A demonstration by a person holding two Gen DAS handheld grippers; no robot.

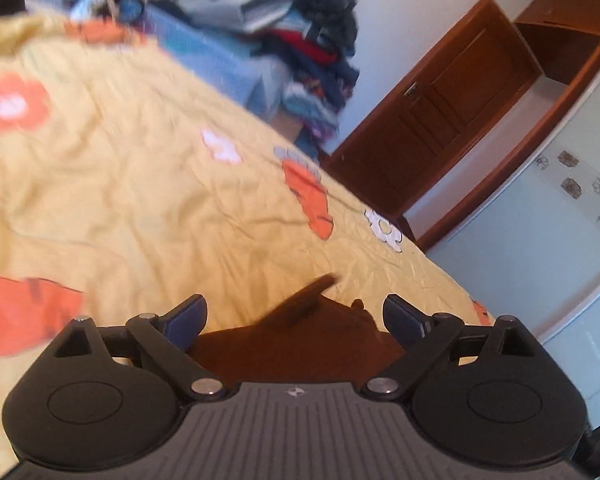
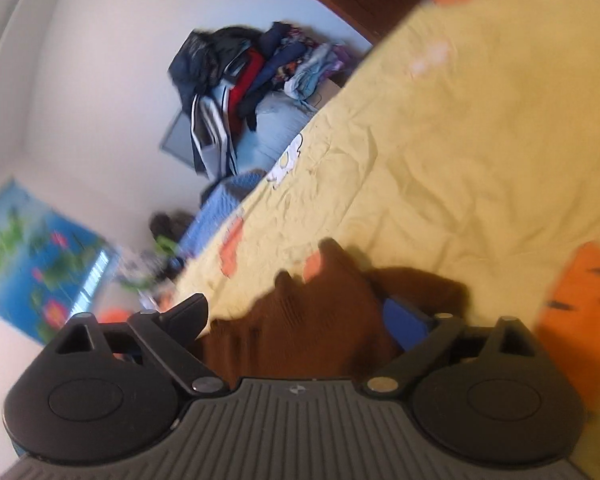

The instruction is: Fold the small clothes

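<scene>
Readable text: none in either view.
Left gripper [image 1: 296, 320] body: one small diamond-shaped emblem at 6 o'clock, no letters.
Right gripper [image 2: 296, 320] body: the same small emblem at 6 o'clock.
Poster [image 2: 32, 256]: at 9 o'clock, blurred, nothing legible.

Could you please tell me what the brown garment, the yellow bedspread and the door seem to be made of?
Brown garment: seemingly a knit, matte and soft; faint ribbing shows, though blur leaves it open.
Bedspread: thin woven cloth, likely cotton, matte; fine creases all over, with orange and white printed or stitched flowers.
Door: reddish-brown wood or wood veneer, slightly glossy; raised panels and a metal handle.
</scene>
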